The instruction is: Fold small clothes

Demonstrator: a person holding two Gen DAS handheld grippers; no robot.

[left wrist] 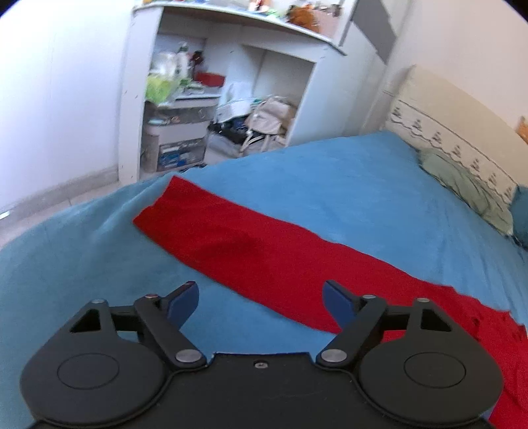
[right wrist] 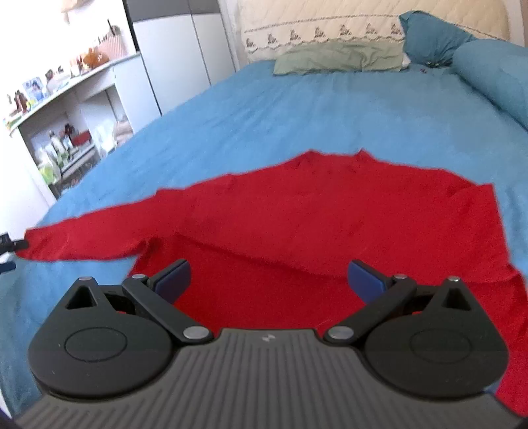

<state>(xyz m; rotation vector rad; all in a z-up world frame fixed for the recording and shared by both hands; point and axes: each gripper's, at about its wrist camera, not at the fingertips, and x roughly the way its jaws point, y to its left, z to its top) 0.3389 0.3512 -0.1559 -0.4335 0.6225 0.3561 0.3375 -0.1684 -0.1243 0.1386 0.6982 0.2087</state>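
A red long-sleeved sweater [right wrist: 330,217] lies flat on the blue bedsheet [right wrist: 264,109]. Its left sleeve [left wrist: 237,241] stretches out toward the bed's edge; its right sleeve is folded in over the body. My left gripper [left wrist: 260,297] is open and empty, just above the sheet beside the stretched sleeve. My right gripper [right wrist: 269,279] is open and empty, hovering over the sweater's lower body. The tip of the left gripper [right wrist: 10,247] shows at the sleeve's cuff in the right wrist view.
A green pillow [right wrist: 340,57] and a blue pillow [right wrist: 435,36] lie at the headboard [right wrist: 313,19]. A rolled blue blanket [right wrist: 495,76] lies at the far right. A cluttered white shelf unit [left wrist: 211,99] stands past the bed's edge.
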